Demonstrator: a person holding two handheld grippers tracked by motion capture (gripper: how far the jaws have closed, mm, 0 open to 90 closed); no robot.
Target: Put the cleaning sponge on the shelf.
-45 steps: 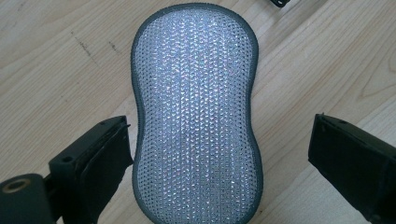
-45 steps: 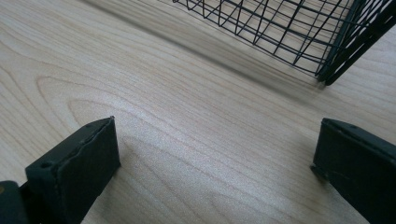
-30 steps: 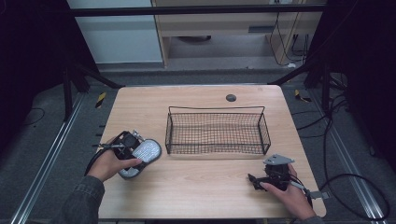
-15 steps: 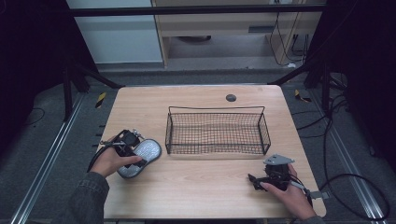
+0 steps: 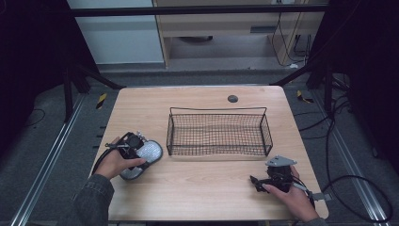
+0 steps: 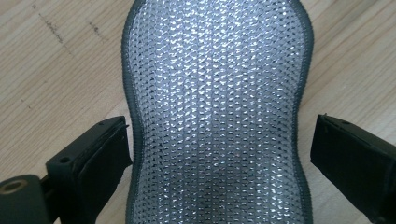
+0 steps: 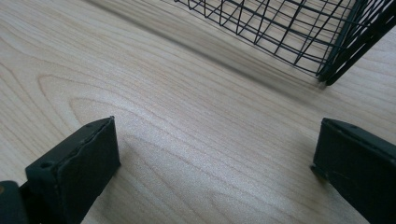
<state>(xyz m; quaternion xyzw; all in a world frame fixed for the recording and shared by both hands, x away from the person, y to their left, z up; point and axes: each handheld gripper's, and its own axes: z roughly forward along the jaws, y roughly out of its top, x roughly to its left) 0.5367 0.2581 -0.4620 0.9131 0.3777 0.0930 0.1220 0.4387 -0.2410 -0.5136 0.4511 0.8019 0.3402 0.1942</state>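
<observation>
High view: left gripper (image 5: 134,149) sits over a silver mesh scrub pad (image 5: 147,154) lying flat on the bench (image 5: 202,188), near the left front, just left of the wire basket (image 5: 219,133). Pad and basket are apart, w/ a strip of bare wood between. Right gripper (image 5: 266,181) rests low at the right front, away from the pad, near the basket's front right corner.

Left gripper view: pad (image 6: 215,112) runs up the middle between the fingers (image 6: 93,163). They stand wide, one each side of its narrow waist; left one just beside the edge, right one w/ a gap. Not closed on it yet.

Right gripper view: fingers (image 7: 74,163) wide, nothing between them but bare bench; basket corner (image 7: 327,60) up ahead.

Risks, as I judge it: pad looks thin, soft and flat, so fingers closing too high could skid over the edges & miss. It sits off-centre, so the left finger prob. hits first and shoves or twists the pad sideways. A squeeze at the waist may buckle it, leaving a weak hold that drops on the way over the basket rim.
</observation>
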